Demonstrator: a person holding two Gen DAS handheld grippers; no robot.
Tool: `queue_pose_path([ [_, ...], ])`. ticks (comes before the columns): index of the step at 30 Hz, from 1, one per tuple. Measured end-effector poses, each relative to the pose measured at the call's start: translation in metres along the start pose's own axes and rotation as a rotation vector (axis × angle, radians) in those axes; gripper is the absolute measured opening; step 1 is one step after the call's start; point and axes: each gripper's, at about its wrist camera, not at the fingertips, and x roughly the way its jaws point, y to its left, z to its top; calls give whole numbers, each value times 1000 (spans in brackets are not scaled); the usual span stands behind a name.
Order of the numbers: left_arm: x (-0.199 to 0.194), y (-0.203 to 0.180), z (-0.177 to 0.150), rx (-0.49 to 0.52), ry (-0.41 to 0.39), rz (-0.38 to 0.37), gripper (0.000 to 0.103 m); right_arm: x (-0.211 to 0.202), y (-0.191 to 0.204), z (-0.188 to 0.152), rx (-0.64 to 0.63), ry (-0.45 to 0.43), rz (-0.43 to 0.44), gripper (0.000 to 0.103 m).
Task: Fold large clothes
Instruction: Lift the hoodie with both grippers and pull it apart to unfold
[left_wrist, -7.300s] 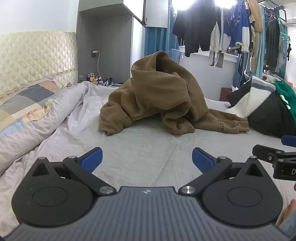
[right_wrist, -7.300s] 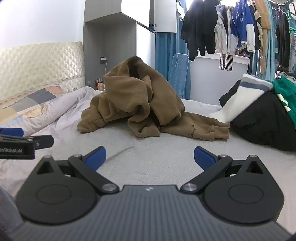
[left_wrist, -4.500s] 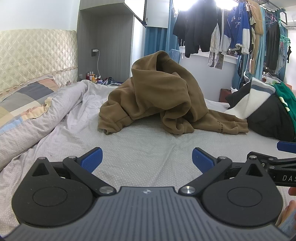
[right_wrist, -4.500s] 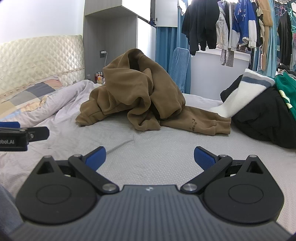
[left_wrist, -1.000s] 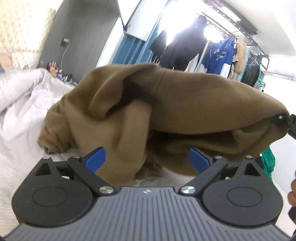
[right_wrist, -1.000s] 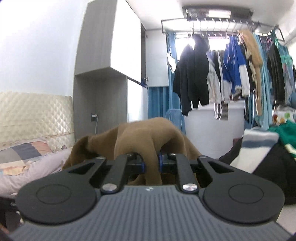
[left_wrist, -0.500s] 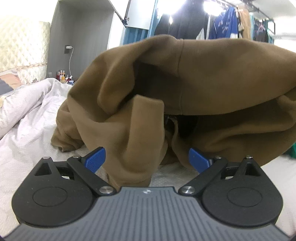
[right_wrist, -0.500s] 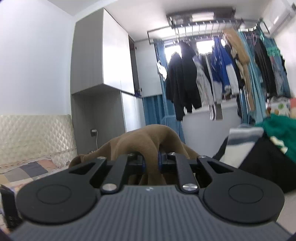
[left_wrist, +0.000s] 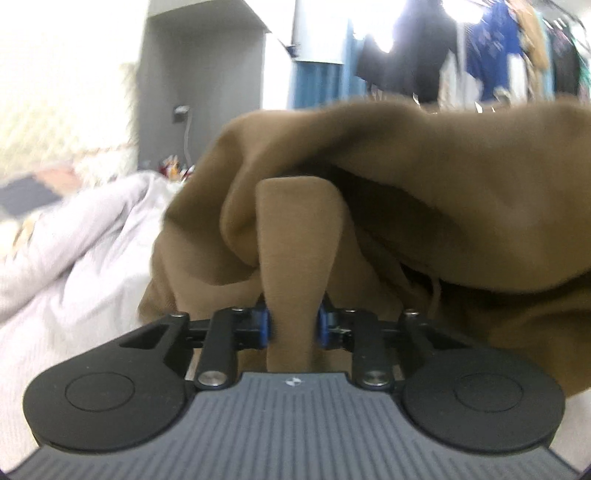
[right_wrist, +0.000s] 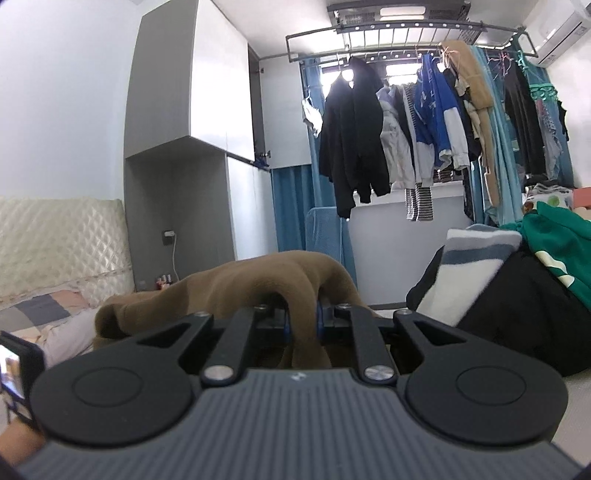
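Left gripper (left_wrist: 293, 326) closing on a brown hoodie (left_wrist: 424, 192) fold between its jaws; right gripper (right_wrist: 302, 325) clamps another fold, hoodie spanning between them

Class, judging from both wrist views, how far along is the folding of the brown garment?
Done: the right gripper is shut on a bunch of the brown garment. In hand: the left gripper is closing on a hanging strip of the same cloth, with the fabric between its jaws. Left: everything else. The garment is still crumpled on the bed, not spread flat, and no fold shows.
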Motion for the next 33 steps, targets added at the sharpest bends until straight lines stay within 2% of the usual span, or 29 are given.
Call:
queue_pose_path([
  [2,-9,16,0,-64,24,40,24,-3,6,2,1,-9,25,16],
  [5,-11,52,-3,-218,110,55,24,-12,25,-1,-36,-13,88,16],
  [6,-10,64,-5,-271,136,50,24,-15,33,-2,-51,-6,117,16],
  [10,-18,93,-10,-437,223,-44,24,-32,75,-16,-140,52,244,16],
  [13,-41,105,-4,-447,197,-48,27,-50,110,-30,-248,129,318,16],
  [15,-58,111,-3,-468,181,-78,39,-60,123,-38,-304,199,356,16],
  [16,-66,113,-3,-489,176,-103,47,-65,129,-43,-340,237,377,16],
  [20,-101,114,-2,-555,140,-246,57,-80,149,-67,-439,418,468,16],
  [22,-109,106,2,-562,127,-300,74,-86,160,-84,-507,501,501,16],
  [24,-108,100,3,-570,134,-337,82,-88,168,-95,-555,547,520,16],
  [29,-93,79,-5,-589,181,-428,84,-88,172,-92,-567,560,530,21],
  [32,-81,74,-10,-596,213,-421,84,-86,165,-82,-516,571,545,25],
  [33,-77,74,-10,-598,216,-417,84,-87,164,-79,-509,574,561,31],
])
